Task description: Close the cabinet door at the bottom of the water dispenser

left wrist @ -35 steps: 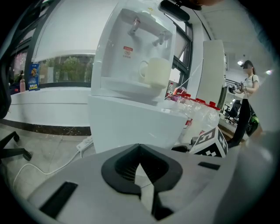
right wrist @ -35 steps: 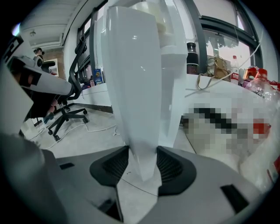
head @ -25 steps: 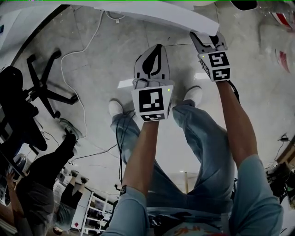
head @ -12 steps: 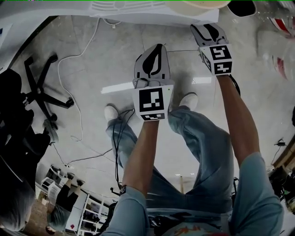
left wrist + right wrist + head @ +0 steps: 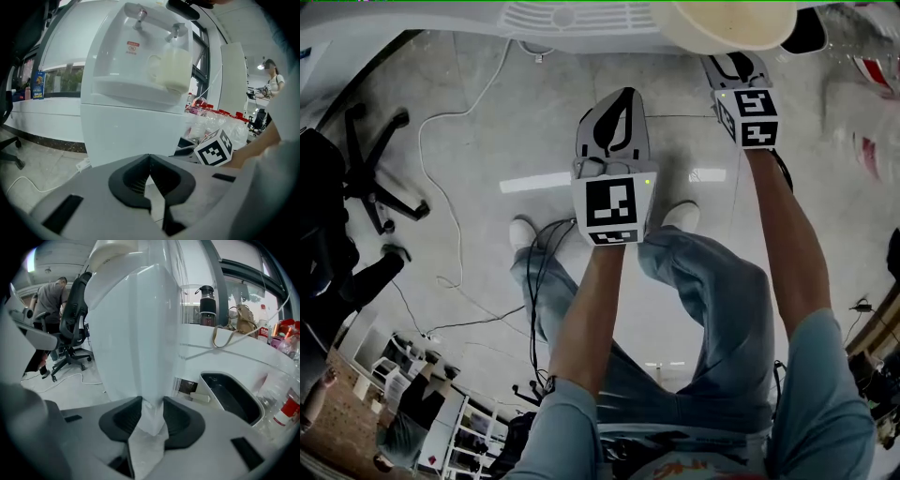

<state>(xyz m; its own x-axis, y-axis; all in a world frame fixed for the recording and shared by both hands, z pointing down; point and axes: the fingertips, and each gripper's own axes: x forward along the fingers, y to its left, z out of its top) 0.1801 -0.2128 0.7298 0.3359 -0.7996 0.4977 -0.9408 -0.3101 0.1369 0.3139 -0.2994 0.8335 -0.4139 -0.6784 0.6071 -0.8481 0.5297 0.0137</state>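
The white water dispenser (image 5: 136,47) stands ahead with a cream cup (image 5: 174,70) under its taps; its lower cabinet door (image 5: 133,136) is a flat white panel. In the head view the dispenser's top (image 5: 572,19) and the cup (image 5: 731,23) fill the upper edge. My right gripper (image 5: 152,404) has the door's white edge (image 5: 152,380) between its jaws, which are closing with the pads close on both sides. In the head view the right gripper (image 5: 733,64) reaches under the cup. My left gripper (image 5: 149,157) is shut on nothing and hangs short of the dispenser (image 5: 619,98).
A white cable (image 5: 441,141) runs over the grey floor beside an office chair (image 5: 375,169). The person's legs and feet (image 5: 525,230) stand below the grippers. Bottles (image 5: 220,122) stand right of the dispenser. A black bin (image 5: 229,394) and a counter with a flask (image 5: 206,298) lie to the right.
The right gripper has moved up the head view to the dispenser. The dispenser's top and the cup have come into view where a slanted white panel showed. The left gripper has barely shifted.
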